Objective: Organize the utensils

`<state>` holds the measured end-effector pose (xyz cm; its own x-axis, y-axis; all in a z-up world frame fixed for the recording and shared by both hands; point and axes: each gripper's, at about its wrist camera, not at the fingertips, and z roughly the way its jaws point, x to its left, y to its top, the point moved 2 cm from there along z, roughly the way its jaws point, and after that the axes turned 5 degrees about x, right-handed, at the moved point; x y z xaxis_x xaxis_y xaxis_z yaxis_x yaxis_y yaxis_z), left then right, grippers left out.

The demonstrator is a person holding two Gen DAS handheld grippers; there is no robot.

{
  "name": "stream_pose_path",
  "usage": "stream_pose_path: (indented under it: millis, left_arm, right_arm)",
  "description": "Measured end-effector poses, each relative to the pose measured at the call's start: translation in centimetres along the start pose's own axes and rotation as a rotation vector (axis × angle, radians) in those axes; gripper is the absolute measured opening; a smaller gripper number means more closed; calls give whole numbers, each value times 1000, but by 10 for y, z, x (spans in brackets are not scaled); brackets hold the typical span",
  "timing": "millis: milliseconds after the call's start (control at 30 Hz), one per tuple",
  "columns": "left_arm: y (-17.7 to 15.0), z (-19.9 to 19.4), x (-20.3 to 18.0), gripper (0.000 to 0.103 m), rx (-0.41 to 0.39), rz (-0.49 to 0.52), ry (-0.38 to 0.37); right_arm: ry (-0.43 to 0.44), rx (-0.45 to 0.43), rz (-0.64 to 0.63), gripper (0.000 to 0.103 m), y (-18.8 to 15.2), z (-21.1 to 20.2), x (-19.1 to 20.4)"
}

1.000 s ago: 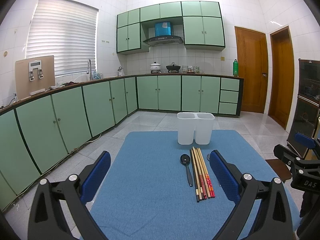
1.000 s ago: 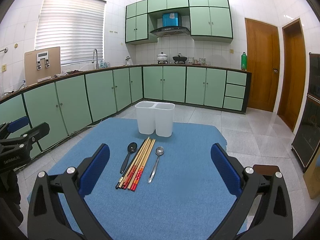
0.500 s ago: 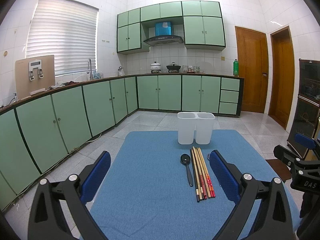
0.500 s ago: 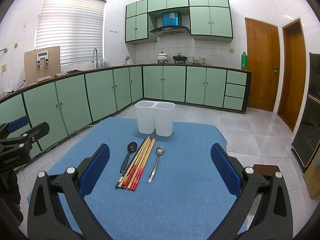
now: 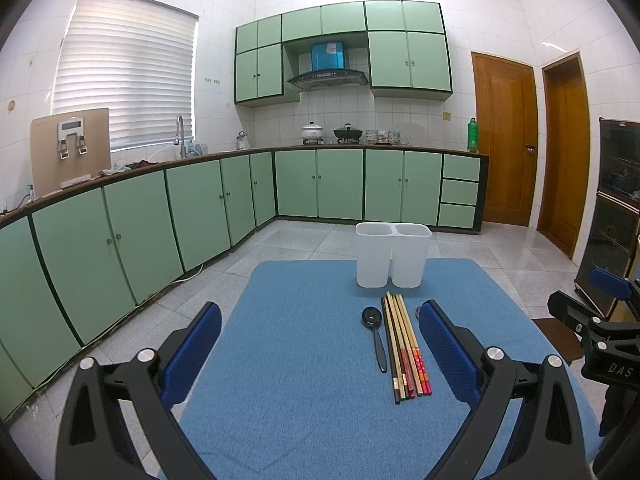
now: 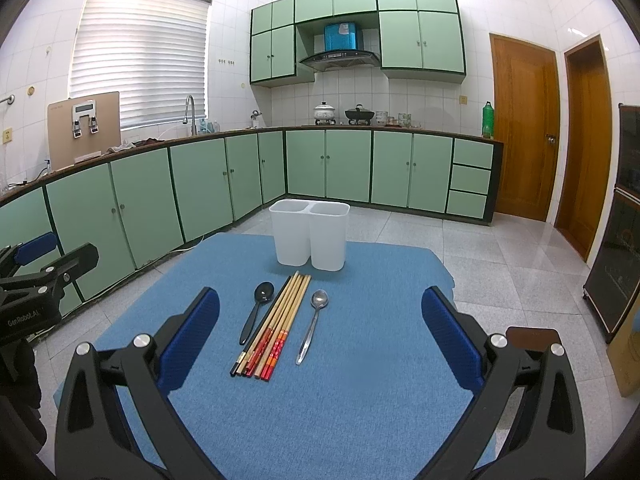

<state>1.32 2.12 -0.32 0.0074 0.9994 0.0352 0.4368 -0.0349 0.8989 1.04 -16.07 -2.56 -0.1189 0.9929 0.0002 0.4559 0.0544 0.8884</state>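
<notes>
A white two-compartment holder [image 6: 308,236] stands upright at the far side of a blue mat [image 6: 360,380]; it also shows in the left wrist view [image 5: 393,254]. In front of it lie a black spoon [image 6: 256,310], a bundle of several chopsticks [image 6: 276,322] and a metal spoon [image 6: 314,322]. The left wrist view shows the black spoon [image 5: 376,334] and the chopsticks [image 5: 404,346]; the metal spoon is mostly hidden behind the right finger. My right gripper [image 6: 320,340] is open and empty above the mat. My left gripper [image 5: 320,354] is open and empty, left of the utensils.
The mat covers a table with floor tiles all round. Green cabinets [image 6: 200,184] run along the left and back walls. Wooden doors [image 6: 524,128] and a dark cabinet [image 6: 620,264] stand to the right. The other gripper shows at each view's edge [image 5: 600,332], [image 6: 36,280].
</notes>
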Motion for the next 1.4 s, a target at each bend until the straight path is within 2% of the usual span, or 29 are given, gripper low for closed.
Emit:
stream_pose_path:
  millis: [400,900,1033,1400]
  left_arm:
    - [-7,3,3,97,8,-2,0]
    - [-7,38,-9,97,62,1,1]
    - [-7,65,-7,97,106,10,15]
    - [-12,198,3,97,334,37,30]
  right_arm:
    - [-1,6,3,98,-6,3,1]
    - [-1,72,15,98,-6,31,-3]
    - [3,130,15,98,-1,60,-8]
    - [46,392,57,95,-1,190,-31]
